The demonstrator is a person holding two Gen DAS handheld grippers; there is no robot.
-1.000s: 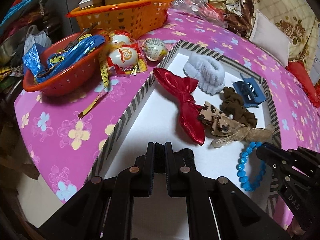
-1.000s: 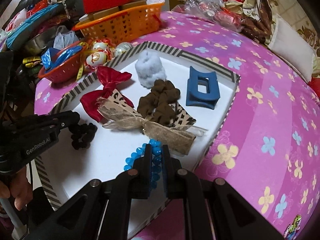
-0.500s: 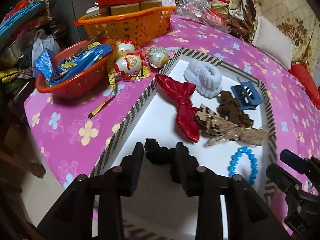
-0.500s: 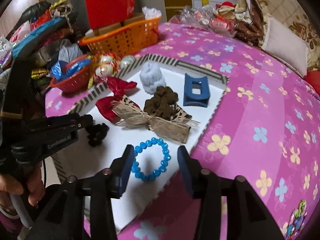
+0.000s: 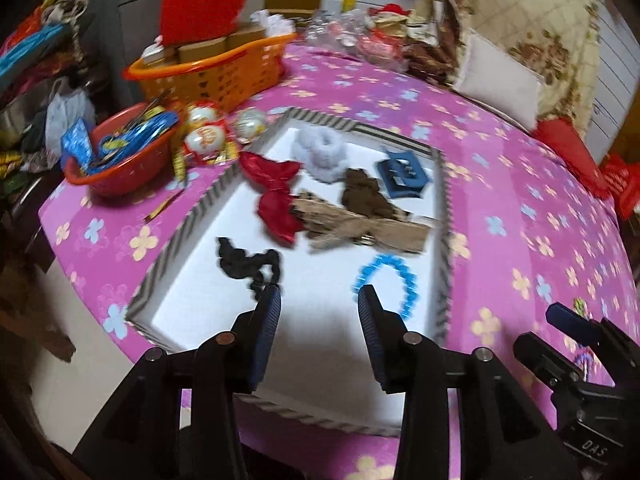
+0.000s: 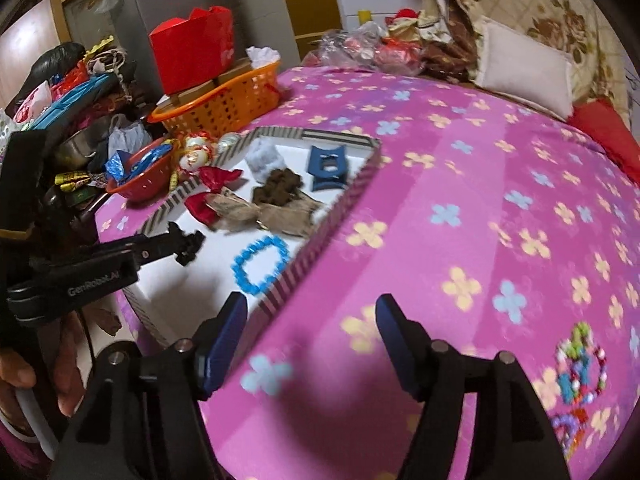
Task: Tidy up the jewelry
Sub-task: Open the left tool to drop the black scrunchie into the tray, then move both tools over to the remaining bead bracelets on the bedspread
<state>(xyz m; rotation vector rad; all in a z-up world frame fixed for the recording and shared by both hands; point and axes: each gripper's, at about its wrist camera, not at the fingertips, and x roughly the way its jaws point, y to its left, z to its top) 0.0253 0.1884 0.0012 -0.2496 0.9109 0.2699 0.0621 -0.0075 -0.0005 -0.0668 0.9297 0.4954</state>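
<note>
A: Left gripper, what've we got?

B: Fingers spreading, nothing between them; the black scrunchie lies free on the white tray just beyond the left finger.

A: And right?

B: Right gripper widening too, empty, over the pink floral bedspread. The blue bead bracelet rests in the tray's near corner.

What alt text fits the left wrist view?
The left gripper hangs over a striped-edge white tray, its jaws opening with nothing between them. In the tray lie a black scrunchie, a blue bead bracelet, a red bow and a blue hair claw.
</note>
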